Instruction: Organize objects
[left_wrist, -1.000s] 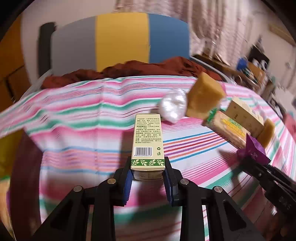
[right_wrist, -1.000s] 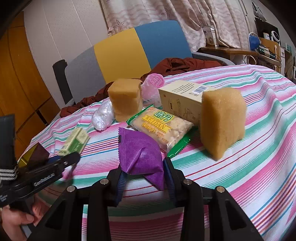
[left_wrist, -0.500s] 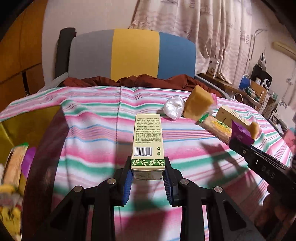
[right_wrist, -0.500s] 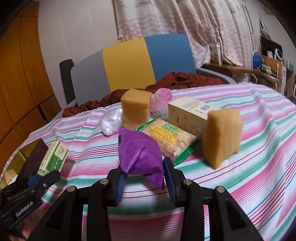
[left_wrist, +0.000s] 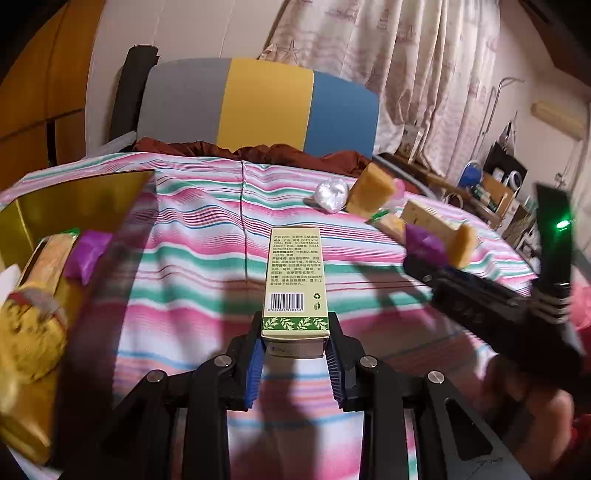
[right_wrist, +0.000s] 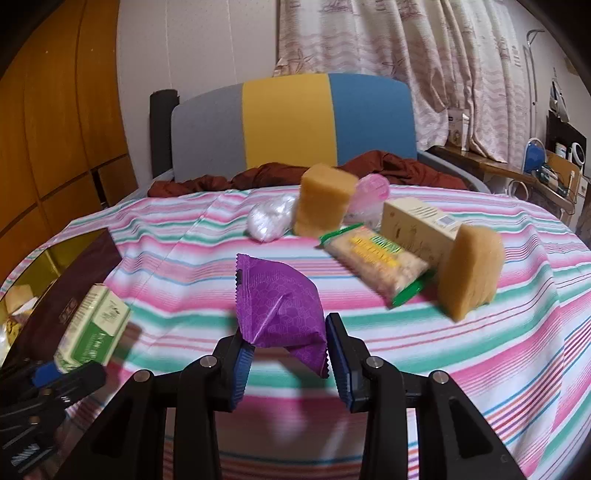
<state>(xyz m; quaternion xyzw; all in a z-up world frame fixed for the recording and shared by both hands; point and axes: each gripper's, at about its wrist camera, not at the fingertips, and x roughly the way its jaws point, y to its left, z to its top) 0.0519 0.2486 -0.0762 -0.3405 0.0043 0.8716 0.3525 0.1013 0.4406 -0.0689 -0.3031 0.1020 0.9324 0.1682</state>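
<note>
Grippers (left_wrist: 295, 350) (right_wrist: 289, 352) clamp green box (left_wrist: 295, 280), purple packet (right_wrist: 280, 306).

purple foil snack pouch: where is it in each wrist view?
Left wrist: purple foil snack pouch at right of centre, held at the tip of the right tongs.
Right wrist: bottom centre, clamped in those tongs.
Shared landmark: grey, yellow and blue striped chair back.
</note>
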